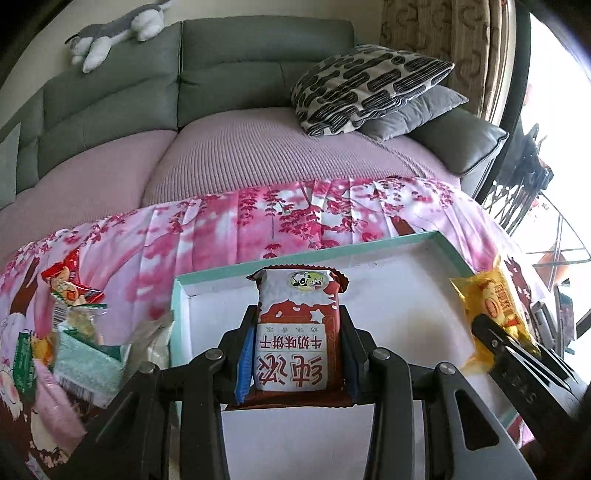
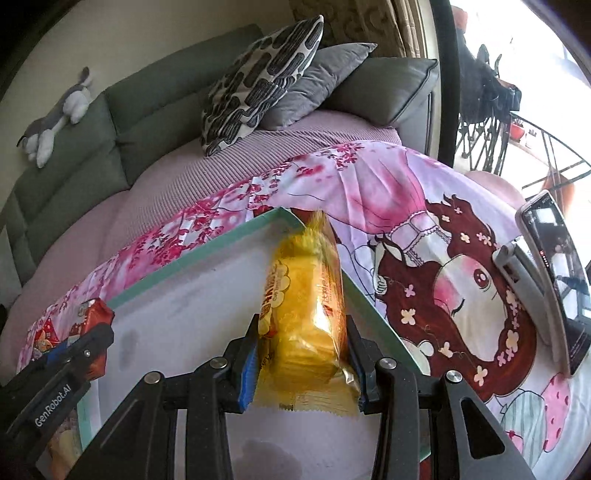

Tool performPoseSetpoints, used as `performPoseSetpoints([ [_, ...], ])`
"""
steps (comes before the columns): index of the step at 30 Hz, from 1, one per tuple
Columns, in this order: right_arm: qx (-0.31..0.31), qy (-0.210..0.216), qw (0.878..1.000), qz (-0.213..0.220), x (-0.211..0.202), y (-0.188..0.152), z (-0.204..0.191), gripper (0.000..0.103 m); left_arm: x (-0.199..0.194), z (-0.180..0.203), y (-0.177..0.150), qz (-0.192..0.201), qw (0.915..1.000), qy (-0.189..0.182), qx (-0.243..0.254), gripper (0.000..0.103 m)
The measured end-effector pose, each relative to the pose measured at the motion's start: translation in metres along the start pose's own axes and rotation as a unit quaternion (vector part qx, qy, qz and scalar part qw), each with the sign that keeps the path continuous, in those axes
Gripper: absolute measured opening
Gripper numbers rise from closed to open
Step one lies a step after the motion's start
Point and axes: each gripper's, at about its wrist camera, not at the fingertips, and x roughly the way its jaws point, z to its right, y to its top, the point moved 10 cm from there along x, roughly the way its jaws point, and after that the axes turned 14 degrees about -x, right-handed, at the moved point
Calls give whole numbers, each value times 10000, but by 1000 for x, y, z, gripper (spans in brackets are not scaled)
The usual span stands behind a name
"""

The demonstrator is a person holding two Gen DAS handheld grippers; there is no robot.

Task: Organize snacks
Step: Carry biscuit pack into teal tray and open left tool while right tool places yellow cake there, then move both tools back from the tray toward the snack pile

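Left claw (image 1: 297, 328) clamped on a red-and-white biscuit pack (image 1: 297, 332), cartoon cow sticker up top, big lettering on the front, crimped ends sticking out. Held over the shallow white tray (image 1: 402, 314) with the teal rim. Right claw (image 2: 301, 354) gripping a shiny yellow cake packet (image 2: 303, 314), held above the tray's right edge. Pile of other snacks (image 1: 74, 332) left of the tray, red and green wrappers mostly. All on a tabletop under a pink blossom cloth (image 1: 221, 229) with a cartoon girl print. Green sofa (image 1: 147, 92) behind, patterned pillow (image 1: 369, 85), plush husky (image 1: 114, 33) on the backrest. Phone on a stand (image 2: 554, 273) off right.
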Motion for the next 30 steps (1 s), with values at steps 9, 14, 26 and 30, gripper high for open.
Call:
performPoseSetpoints([
  [9, -185, 20, 9998, -83, -9, 1, -6, 75, -18, -14, 11, 228, 9992, 241, -224, 74],
  [14, -318, 131, 9994, -65, -10, 2, -15, 100, -33, -31, 18, 438, 9969, 541, -377, 89],
  [26, -311, 119, 9994, -65, -14, 0, -18, 103, -49, -83, 22, 859, 9856, 1272, -712, 103],
  [30, -292, 97, 9995, -116, -14, -2, -17, 103, -53, -90, 18, 893, 9847, 1276, -778, 103],
])
